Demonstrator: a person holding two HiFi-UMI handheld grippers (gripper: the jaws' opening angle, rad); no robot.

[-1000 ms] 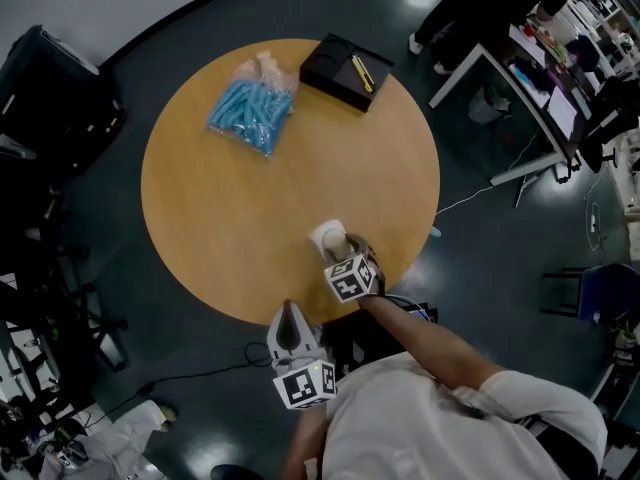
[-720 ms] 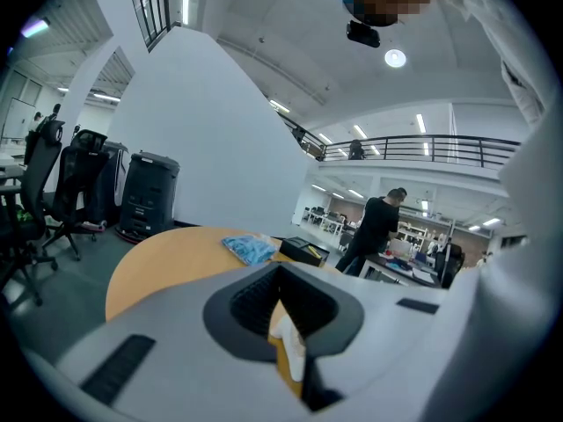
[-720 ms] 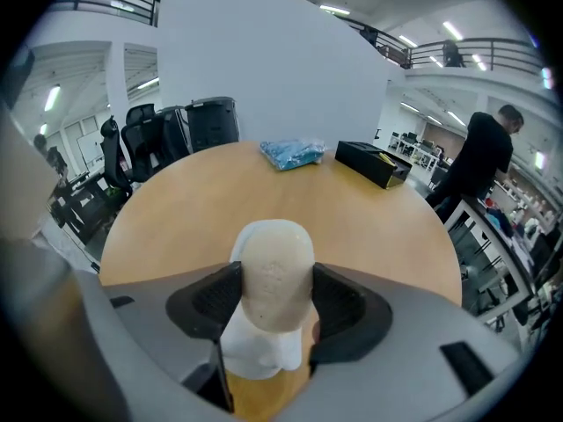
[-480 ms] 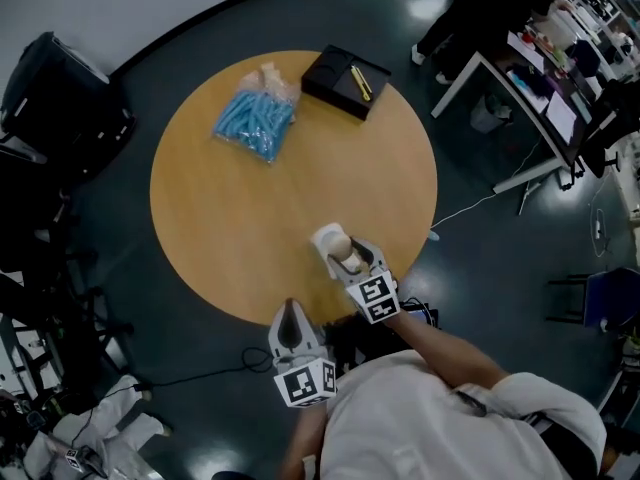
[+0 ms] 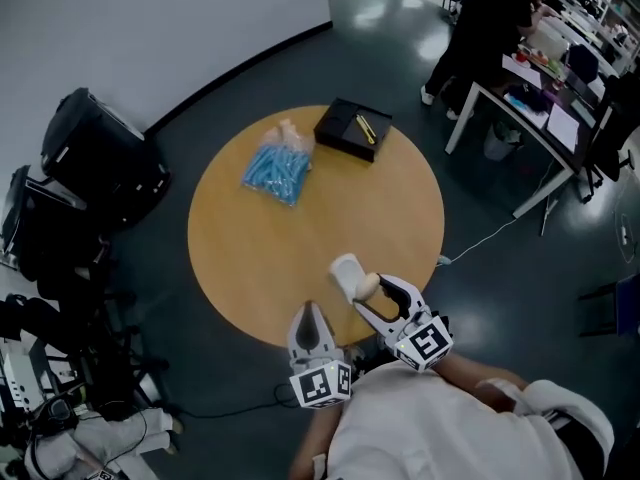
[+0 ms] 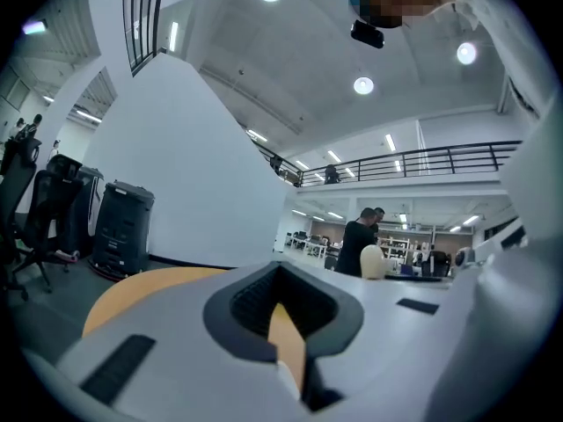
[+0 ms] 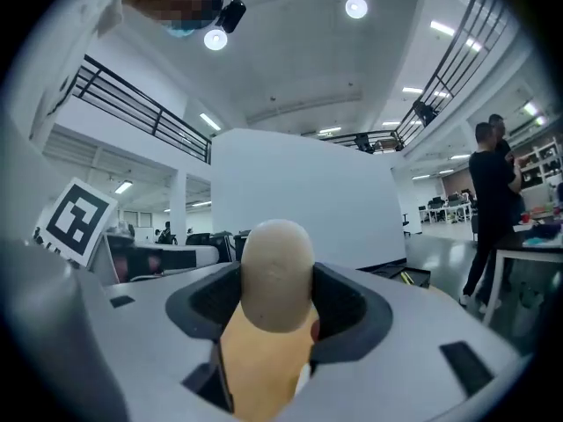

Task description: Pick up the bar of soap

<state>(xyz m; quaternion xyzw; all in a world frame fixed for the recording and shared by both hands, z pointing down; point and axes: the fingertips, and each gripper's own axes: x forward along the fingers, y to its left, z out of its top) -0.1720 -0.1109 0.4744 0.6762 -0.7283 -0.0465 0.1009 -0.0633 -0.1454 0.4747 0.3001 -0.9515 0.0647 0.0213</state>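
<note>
The right gripper [image 7: 274,313] pinches the rounded tan bar of soap [image 7: 276,258], near the round table's [image 5: 250,258] 5 o'clock edge. Slick and curved, it could squirt free if squeezed harder. The left gripper [image 5: 309,330] sits closed and empty.

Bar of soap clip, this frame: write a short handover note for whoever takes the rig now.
Right tongs: shut on the bar of soap, near the close edge of the round table, beside the white dish.
Left tongs: shut, empty, idle at the table edge.
Done: soap gripped. It looks lifted, though contact with the dish cannot be ruled out.
Left: probably just hold the grip and raise it clear.
Bag of blue pieces and black box lie on the far side, away from both tongs.
</note>
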